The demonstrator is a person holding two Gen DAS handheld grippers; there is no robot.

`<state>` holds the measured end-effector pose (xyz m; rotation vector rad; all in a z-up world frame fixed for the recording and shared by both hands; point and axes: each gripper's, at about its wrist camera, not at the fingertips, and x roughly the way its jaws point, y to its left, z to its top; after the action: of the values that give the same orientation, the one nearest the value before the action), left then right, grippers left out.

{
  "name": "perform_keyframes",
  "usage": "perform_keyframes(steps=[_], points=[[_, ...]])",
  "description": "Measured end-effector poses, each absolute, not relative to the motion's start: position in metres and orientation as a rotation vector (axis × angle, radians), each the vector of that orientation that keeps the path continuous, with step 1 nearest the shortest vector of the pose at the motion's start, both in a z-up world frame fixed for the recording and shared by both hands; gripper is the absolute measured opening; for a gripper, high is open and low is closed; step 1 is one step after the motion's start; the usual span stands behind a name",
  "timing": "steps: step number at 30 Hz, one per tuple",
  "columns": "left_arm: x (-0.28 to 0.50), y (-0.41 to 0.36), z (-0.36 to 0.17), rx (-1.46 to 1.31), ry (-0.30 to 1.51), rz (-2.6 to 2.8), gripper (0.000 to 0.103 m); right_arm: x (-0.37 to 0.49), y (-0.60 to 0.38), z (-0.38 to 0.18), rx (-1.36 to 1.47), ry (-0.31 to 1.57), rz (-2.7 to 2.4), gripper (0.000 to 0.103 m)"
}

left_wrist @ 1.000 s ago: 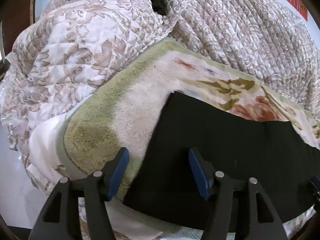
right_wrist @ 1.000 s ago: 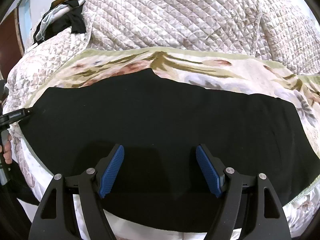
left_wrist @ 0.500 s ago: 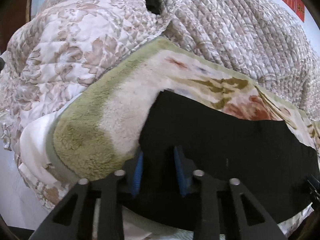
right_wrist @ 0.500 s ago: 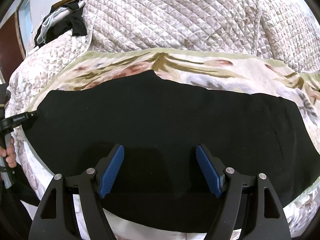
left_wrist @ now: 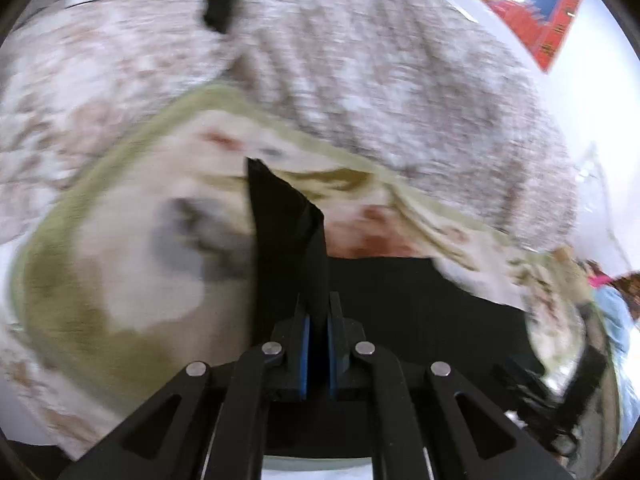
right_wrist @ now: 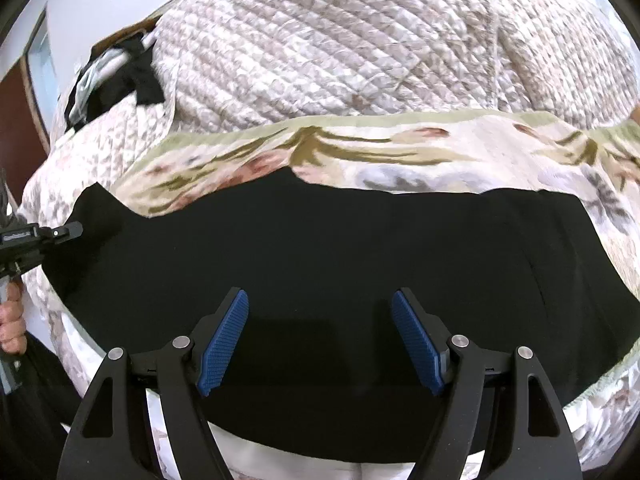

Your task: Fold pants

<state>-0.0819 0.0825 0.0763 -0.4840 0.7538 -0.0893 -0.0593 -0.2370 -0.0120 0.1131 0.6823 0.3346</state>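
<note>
Since a second earlier, left tool (left_wrist: 318, 344) had clamped on the pants (right_wrist: 320, 280) and lifted their end. Pants lay across the blanket (right_wrist: 400, 148) on the bed; right tool (right_wrist: 320, 344) hovered at 6 o'clock, pads apart.

Both tongs share one build: matte black plastic arms with triangular cut-outs, jointed by round silver rivets, and blue pads with a fine ribbed texture on the inner faces of the fingers. On the right tongs (right_wrist: 320, 340) four rivets show, two on each side of the blue pads (right_wrist: 224, 338). The left tongs (left_wrist: 318, 354) carry the same four rivets below their narrow blue pads (left_wrist: 305, 354). Seen from the side, the left tongs bear a small white-lettered label, too small to read, above the person's hand (right_wrist: 12, 320) on a grey handle.
</note>
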Motion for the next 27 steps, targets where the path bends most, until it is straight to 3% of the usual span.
perform_keyframes(steps=[8, 15, 20, 23, 25, 27], points=[[-0.044, -0.039, 0.07, -0.448, 0.84, -0.38, 0.008, -0.059, -0.279, -0.004, 0.243, 0.663, 0.259, 0.074], [-0.027, -0.094, 0.034, -0.449, 0.972, -0.523, 0.01, -0.059, -0.312, -0.01, 0.345, 0.68, 0.218, 0.074], [-0.039, -0.083, 0.05, -0.496, 0.911, -0.624, 0.04, -0.057, -0.316, -0.012, 0.395, 0.69, 0.246, 0.074], [-0.048, -0.057, 0.071, -0.46, 0.82, -0.577, 0.046, -0.056, -0.308, -0.011, 0.412, 0.695, 0.323, 0.064], [-0.052, -0.034, 0.077, -0.393, 0.769, -0.453, 0.047, -0.053, -0.299, -0.013, 0.424, 0.718, 0.382, 0.048], [-0.053, -0.011, 0.075, -0.317, 0.756, -0.312, 0.047, -0.047, -0.283, -0.019, 0.428, 0.774, 0.458, 0.046]])
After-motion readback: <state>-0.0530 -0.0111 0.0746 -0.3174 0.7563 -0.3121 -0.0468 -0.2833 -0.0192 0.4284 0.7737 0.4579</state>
